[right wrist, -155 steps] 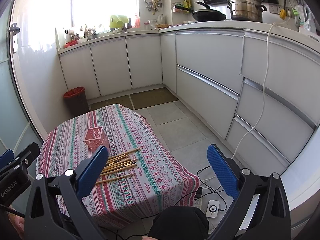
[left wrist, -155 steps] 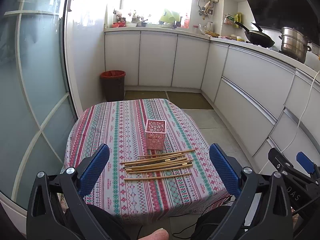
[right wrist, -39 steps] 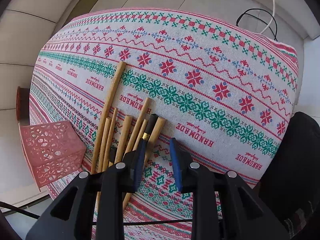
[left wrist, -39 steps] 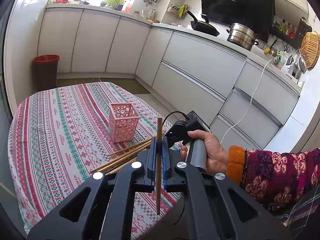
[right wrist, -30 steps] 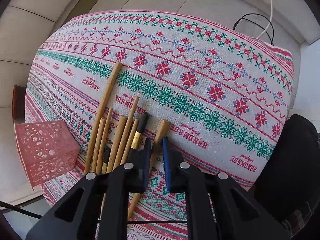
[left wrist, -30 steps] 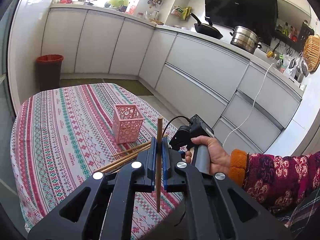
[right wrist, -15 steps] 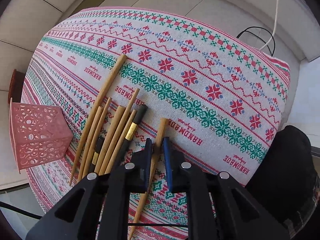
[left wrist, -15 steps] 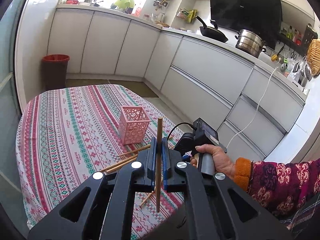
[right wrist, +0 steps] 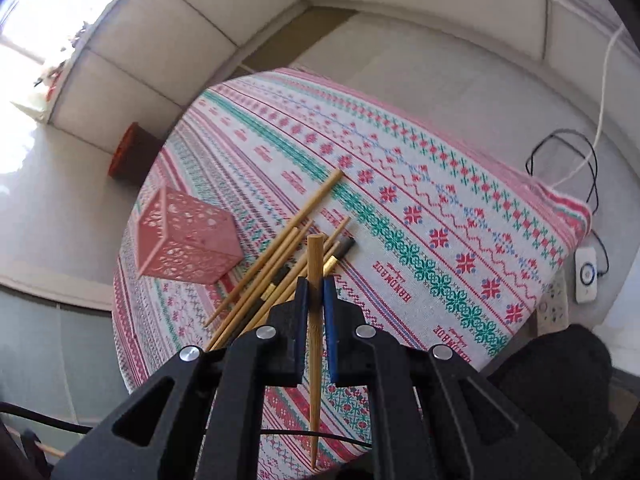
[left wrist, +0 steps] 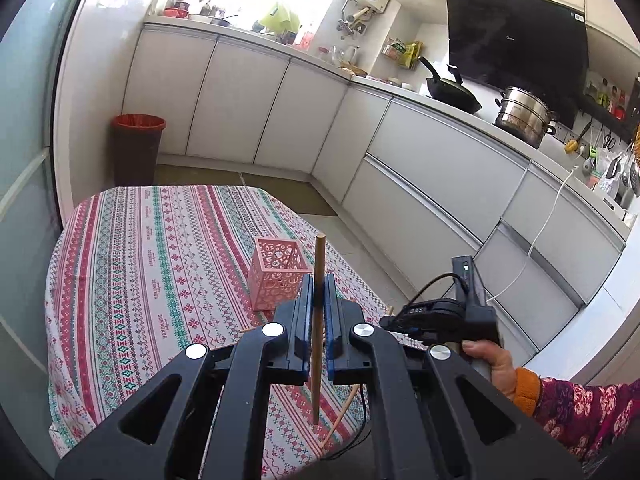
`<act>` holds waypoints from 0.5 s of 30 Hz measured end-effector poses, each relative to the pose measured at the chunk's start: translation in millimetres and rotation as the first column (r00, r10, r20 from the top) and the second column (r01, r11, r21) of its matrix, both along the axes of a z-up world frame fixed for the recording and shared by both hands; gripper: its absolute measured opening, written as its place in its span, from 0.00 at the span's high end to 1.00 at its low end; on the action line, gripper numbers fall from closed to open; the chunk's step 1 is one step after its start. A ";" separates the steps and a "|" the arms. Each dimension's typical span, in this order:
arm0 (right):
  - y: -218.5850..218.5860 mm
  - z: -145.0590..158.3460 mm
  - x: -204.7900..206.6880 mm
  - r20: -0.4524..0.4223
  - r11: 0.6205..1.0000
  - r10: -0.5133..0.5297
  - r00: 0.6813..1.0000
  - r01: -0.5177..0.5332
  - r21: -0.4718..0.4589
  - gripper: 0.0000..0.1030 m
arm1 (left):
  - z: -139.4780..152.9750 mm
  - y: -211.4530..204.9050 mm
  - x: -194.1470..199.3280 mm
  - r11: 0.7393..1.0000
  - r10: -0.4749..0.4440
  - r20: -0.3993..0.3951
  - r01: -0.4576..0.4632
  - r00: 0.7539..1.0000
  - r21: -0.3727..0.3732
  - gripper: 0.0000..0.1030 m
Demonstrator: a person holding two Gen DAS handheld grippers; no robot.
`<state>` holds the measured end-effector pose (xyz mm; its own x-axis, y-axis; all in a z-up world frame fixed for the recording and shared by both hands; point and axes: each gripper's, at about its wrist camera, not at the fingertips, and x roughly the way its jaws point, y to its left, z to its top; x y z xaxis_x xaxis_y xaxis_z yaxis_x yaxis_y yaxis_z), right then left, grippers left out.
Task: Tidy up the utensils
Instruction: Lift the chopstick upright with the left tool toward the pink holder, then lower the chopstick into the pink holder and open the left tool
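Reading "HANDMADE" on tablecloth (right wrist: 400, 284)

Support: a table (right wrist: 472, 216) under a red, green and white patterned cloth, below and ahead of the right claw.
Holder: a pink perforated holder (right wrist: 184, 242) stands on the cloth, ahead and left of the right claw.
Loose pieces: a fan of chopsticks (right wrist: 280, 256) lies on the cloth just ahead of that claw, near the holder.
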<state>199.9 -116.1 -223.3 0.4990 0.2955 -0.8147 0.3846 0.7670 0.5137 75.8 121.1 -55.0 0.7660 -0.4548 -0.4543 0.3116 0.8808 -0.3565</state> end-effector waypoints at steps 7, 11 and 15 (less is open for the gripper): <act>-3.6 100.7 -40.4 0.268 0.981 0.161 0.950 -0.124 -0.151 0.93 | 37.0 -17.1 -1.7 0.999 0.051 0.049 -0.051 0.998 0.007 0.96; -11.7 154.3 -53.8 0.395 0.968 0.205 0.896 -0.127 -0.215 0.93 | 58.3 -26.1 15.9 0.997 0.078 0.070 -0.080 0.994 0.023 0.96; -22.3 194.9 -44.6 0.494 0.967 0.195 0.847 -0.082 -0.241 0.93 | 79.4 -36.2 38.6 0.993 0.105 0.130 -0.112 0.986 0.044 0.96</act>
